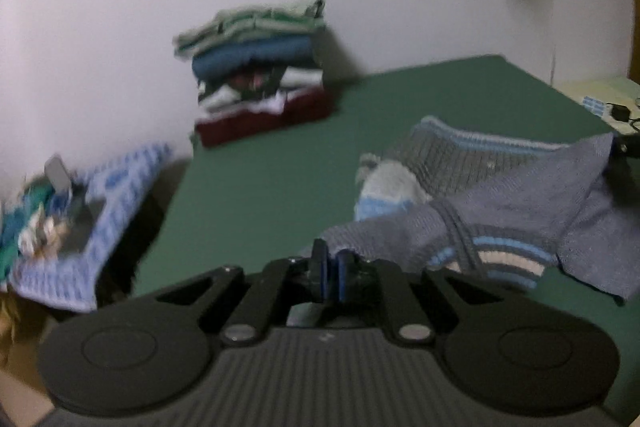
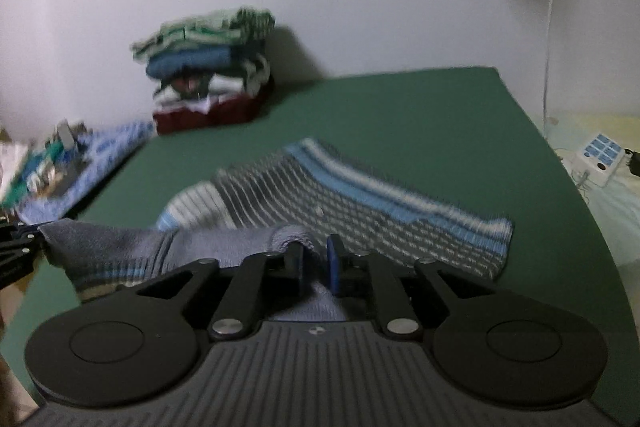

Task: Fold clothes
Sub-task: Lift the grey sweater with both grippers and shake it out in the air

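Note:
A grey-blue knit sweater [image 1: 520,195] with light blue and white stripes lies half lifted on the green table [image 1: 260,187]. My left gripper [image 1: 330,269] is shut on a grey edge of it near the striped cuff. At the far right of the left wrist view, the right gripper [image 1: 624,151] holds up another corner. In the right wrist view the sweater [image 2: 360,195] spreads ahead, striped hem outward. My right gripper [image 2: 316,267] is shut on a bunched grey fold. The left gripper [image 2: 16,243] pinches the cloth's corner at the left edge.
A stack of folded clothes [image 1: 260,67] [image 2: 208,67] stands at the table's back left against the white wall. A blue-and-white checked cloth [image 1: 108,207] [image 2: 100,151] with small items lies off the left side. A white power strip [image 2: 600,155] sits right of the table.

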